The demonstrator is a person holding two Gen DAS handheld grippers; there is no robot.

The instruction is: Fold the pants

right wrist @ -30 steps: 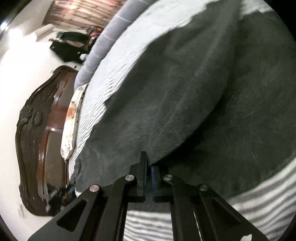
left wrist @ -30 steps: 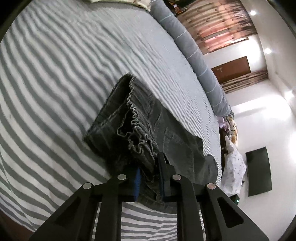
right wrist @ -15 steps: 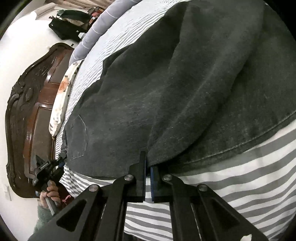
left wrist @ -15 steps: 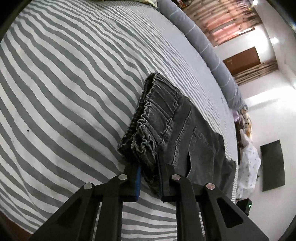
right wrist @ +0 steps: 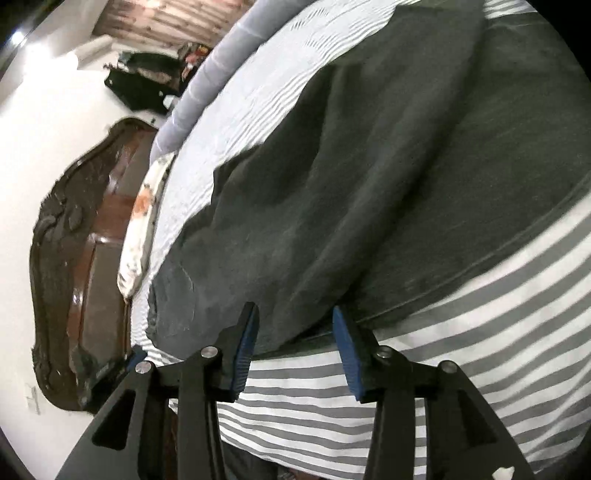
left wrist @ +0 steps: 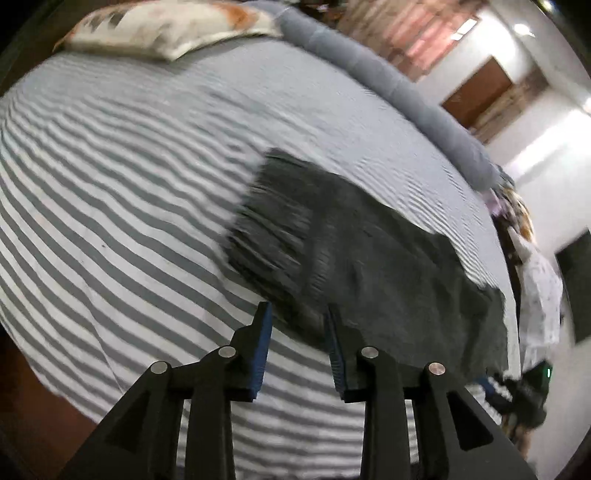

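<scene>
Dark grey pants (left wrist: pixel 354 251) lie flat on the striped bed, folded lengthwise, with the gathered waistband toward the left in the left wrist view. My left gripper (left wrist: pixel 297 314) is open and empty, its blue pads just off the near edge of the waistband. In the right wrist view the pants (right wrist: pixel 388 177) fill the upper right, with one leg layer lying over the other. My right gripper (right wrist: pixel 293 317) is open and empty at the near edge of the pant leg.
The bed has a grey-and-white striped sheet (left wrist: pixel 110 221). A patterned pillow (left wrist: pixel 166 26) and a long grey bolster (left wrist: pixel 388 85) lie at its far side. A dark wooden headboard (right wrist: pixel 81 258) stands left in the right wrist view.
Both grippers have opened and let go of the pants, which now lie flat on the bed. Both grippers have drawn back slightly from the fabric.
</scene>
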